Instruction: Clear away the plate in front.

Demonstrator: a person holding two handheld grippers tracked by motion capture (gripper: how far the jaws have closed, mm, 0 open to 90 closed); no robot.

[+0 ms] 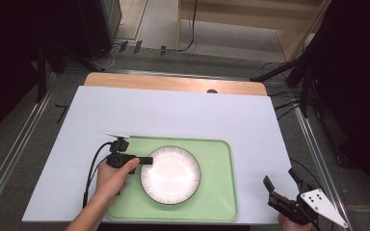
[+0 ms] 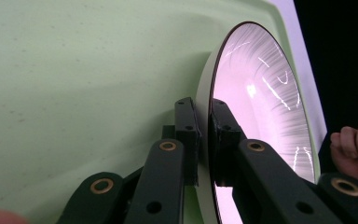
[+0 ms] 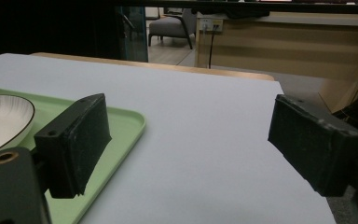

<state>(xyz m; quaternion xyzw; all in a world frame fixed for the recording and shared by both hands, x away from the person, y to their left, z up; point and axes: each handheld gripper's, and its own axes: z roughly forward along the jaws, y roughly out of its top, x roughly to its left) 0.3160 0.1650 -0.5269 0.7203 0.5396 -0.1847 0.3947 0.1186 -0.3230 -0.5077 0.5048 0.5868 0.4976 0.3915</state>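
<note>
The pale green plastic tray (image 1: 217,202) holds one round white plate with a dark rim (image 1: 170,174), lying flat, face up, no long axis. The left gripper (image 1: 146,160) is clamped on the plate's left rim, one pad above, one beneath. The right gripper (image 1: 282,180) sits wide open, well apart.

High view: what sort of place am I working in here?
Probably a lab or office set up for recording: a white-topped table bearing a green tray, loose cables across a grey carpeted floor, a wooden counter behind.
</note>
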